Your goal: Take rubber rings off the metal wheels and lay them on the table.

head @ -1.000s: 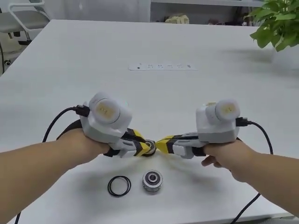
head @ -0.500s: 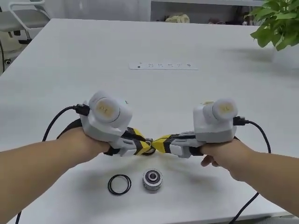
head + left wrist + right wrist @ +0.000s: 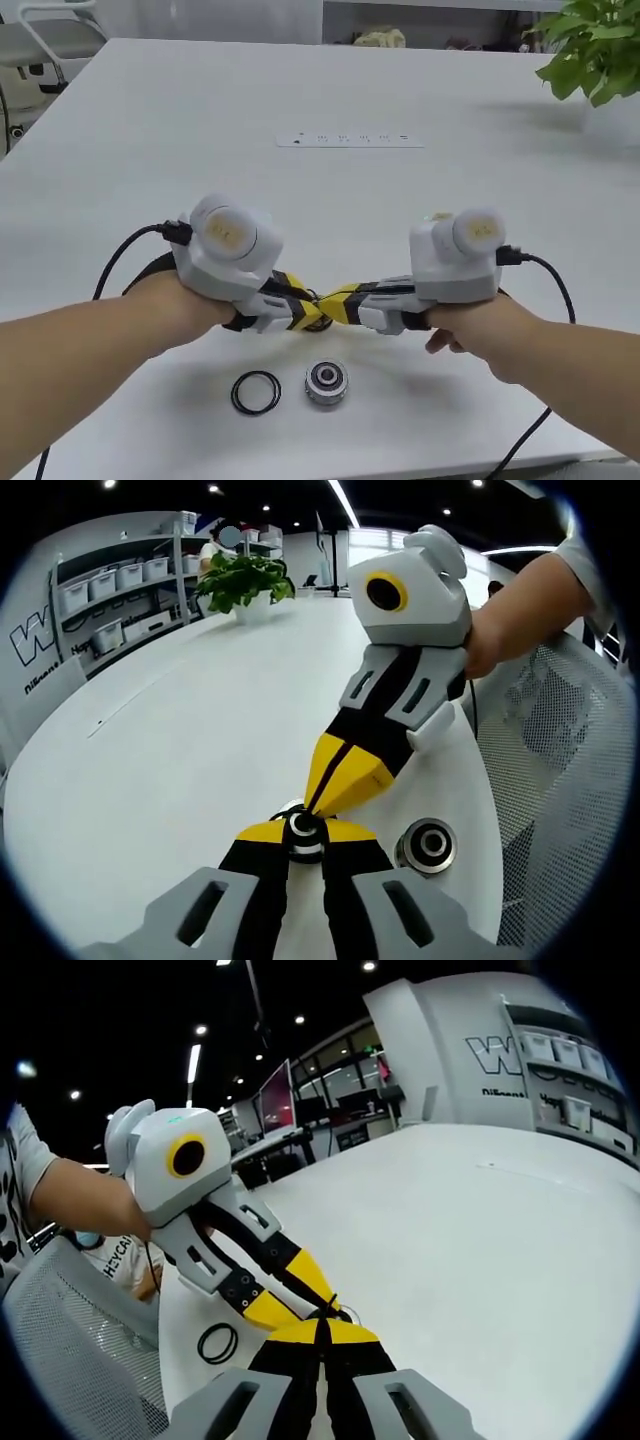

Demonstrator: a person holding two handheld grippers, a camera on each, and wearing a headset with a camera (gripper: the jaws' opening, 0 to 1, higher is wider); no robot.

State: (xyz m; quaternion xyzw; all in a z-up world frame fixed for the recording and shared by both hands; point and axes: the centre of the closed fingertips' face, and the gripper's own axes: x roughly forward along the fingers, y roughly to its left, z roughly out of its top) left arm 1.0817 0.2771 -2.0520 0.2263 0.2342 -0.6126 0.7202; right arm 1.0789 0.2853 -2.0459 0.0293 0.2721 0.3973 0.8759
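Wheel [image 3: 303, 832] is held clamped in the left gripper [image 3: 305, 311], just above the table [image 3: 400, 200]. Right gripper [image 3: 325, 1328], met tip-to-tip, is closed, apparently on the rubber ring [image 3: 338, 1312]. Withdrawal rightward along the wheel's axis is indicated.

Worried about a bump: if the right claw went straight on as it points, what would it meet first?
The wheel held in the left claw; the tip of the right claw sits right at it, seemingly touching.

Black ring [image 3: 256, 392] flat — wheel [image 3: 326, 384] beside
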